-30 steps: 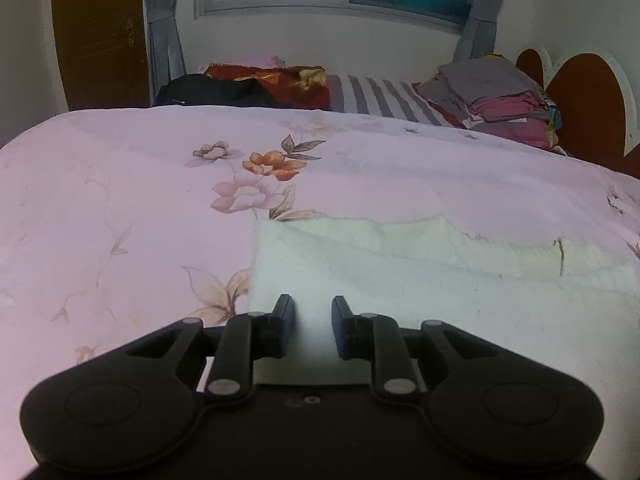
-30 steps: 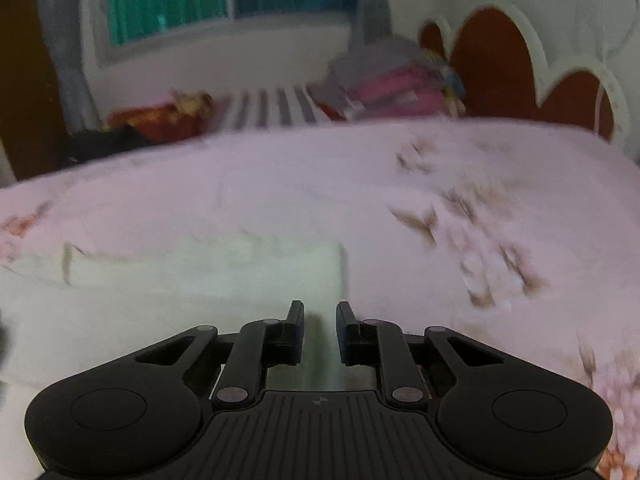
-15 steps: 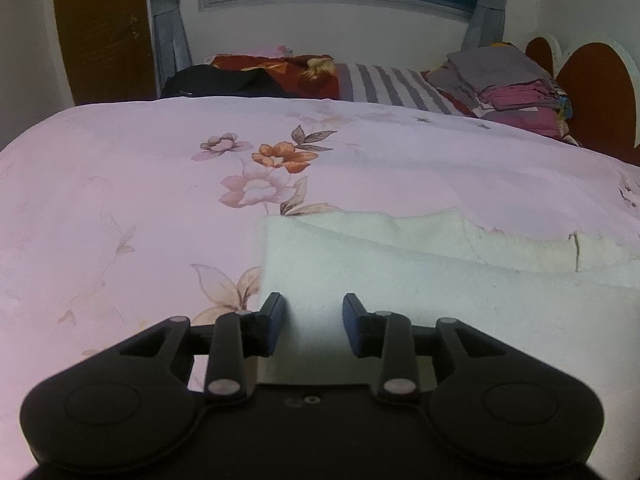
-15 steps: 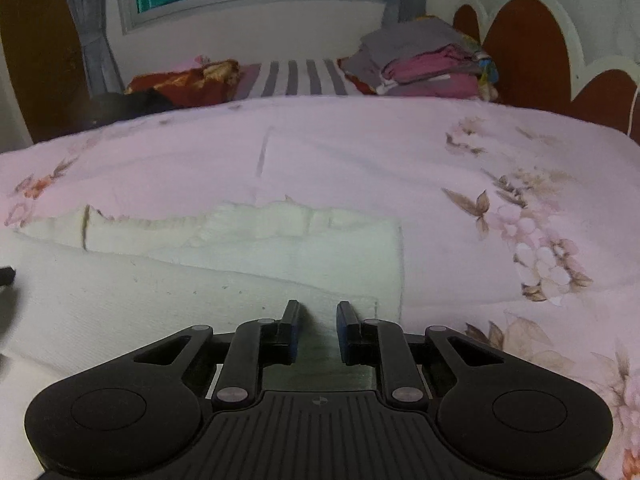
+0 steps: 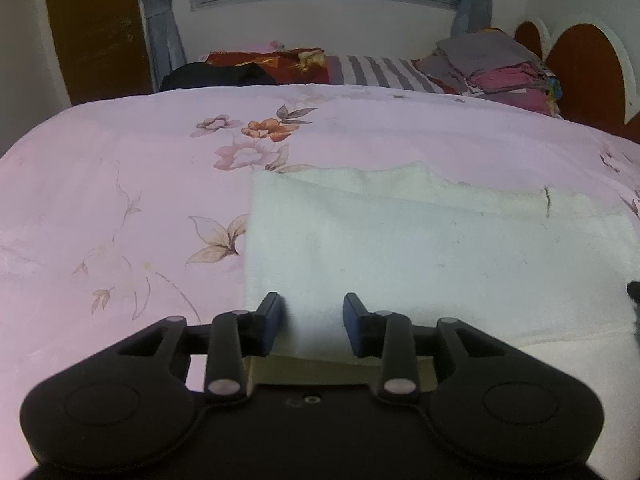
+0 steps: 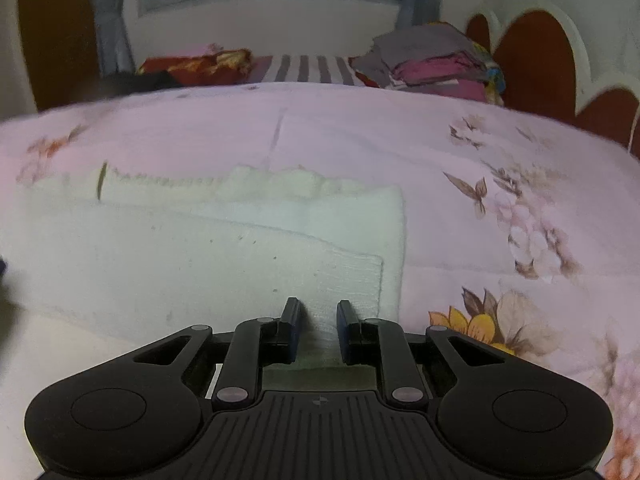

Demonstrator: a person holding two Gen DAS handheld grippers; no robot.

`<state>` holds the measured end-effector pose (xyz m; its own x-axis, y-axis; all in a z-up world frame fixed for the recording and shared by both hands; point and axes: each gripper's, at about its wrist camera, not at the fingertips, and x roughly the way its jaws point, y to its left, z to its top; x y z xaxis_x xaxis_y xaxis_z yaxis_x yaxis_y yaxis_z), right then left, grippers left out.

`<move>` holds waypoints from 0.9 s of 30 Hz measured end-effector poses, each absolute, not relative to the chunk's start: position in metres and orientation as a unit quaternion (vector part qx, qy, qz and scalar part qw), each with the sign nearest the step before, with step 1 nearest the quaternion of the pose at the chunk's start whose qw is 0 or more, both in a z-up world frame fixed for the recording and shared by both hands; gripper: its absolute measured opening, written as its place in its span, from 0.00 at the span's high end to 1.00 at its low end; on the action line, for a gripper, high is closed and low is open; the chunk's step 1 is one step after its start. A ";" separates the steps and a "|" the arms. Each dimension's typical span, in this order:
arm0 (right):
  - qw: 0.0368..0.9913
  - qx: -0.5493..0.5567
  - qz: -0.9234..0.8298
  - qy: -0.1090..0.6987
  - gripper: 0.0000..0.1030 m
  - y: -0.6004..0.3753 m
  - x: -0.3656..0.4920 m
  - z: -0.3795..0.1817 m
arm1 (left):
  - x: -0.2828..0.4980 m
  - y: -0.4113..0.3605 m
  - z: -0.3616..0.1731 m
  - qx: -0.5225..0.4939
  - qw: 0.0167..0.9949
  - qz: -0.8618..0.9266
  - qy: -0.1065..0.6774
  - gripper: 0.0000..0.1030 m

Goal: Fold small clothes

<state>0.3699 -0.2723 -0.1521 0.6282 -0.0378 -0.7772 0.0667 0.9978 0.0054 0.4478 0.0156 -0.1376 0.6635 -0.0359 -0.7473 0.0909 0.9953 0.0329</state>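
A white cloth (image 5: pixel 400 248) lies folded on the pink floral bedspread (image 5: pixel 120 200), its frayed far edge showing past the top layer. The left gripper (image 5: pixel 311 320) stands at its near left corner, its jaws just opened part-way with cloth between but unpressed. The right gripper (image 6: pixel 318 326) sits at the near right corner with its jaws narrow, and whether they pinch the fabric between them cannot be told.

black claw (image 5: pixel 311 320), blue pads (image 5: pixel 272 322), silver pivot screws
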 end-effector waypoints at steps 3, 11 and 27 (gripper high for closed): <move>0.901 0.002 -0.023 0.433 0.83 -0.271 0.372 -0.155 | 0.446 0.013 -0.139 0.039 0.913 -0.028 0.405 0.67; 0.904 -0.004 0.004 0.427 0.81 -0.277 0.370 -0.157 | 0.445 -0.001 -0.136 0.066 0.909 0.000 0.411 0.66; 0.913 0.041 0.071 0.399 0.40 -0.285 0.320 -0.123 | 0.366 -0.013 -0.095 0.071 0.915 -0.026 0.396 0.63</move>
